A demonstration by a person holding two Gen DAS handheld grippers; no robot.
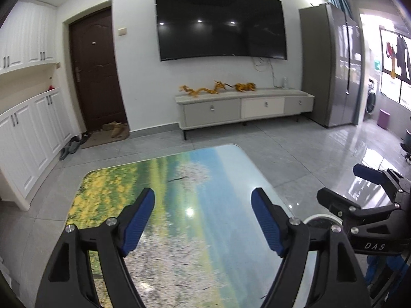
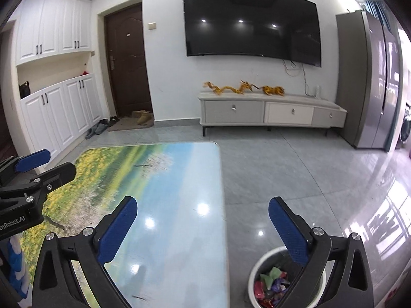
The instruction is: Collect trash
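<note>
Both grippers hang above the table (image 2: 179,192), whose top carries a printed landscape of yellow flowers, green field and blue sky. The left gripper (image 1: 203,220) has its 2 blue-padded fingers (image 1: 138,220) spread wide apart, with nothing between them and nothing touching them; only the glossy tabletop shows in the gap. The right gripper (image 2: 203,231) is likewise spread wide and holds nothing, its left finger over the table's right part and its right finger (image 2: 289,233) past the table's right edge, over the floor. Just beside that right edge, on the grey tiled floor, stands a round white trash bin (image 2: 259,264). Inside it lies a heap of crumpled wrappers (image 2: 272,282) in red, green, blue and purple, so the trash is in the bin rather than on the table. The right finger overlaps the bin's rim in the picture, though whether it touches cannot be told. The right wrist view alone shows the bin's contents; in the left wrist view only a white arc of its rim (image 1: 321,217) peeks out beyond the table's right edge, behind the right gripper (image 1: 359,187), which appears there from the side. The right wrist view in turn shows the left gripper (image 2: 38,164) at the table's left side. Beyond the table's far end both views show a wall-mounted television (image 1: 221,23) above a low cabinet (image 1: 244,107).
</note>
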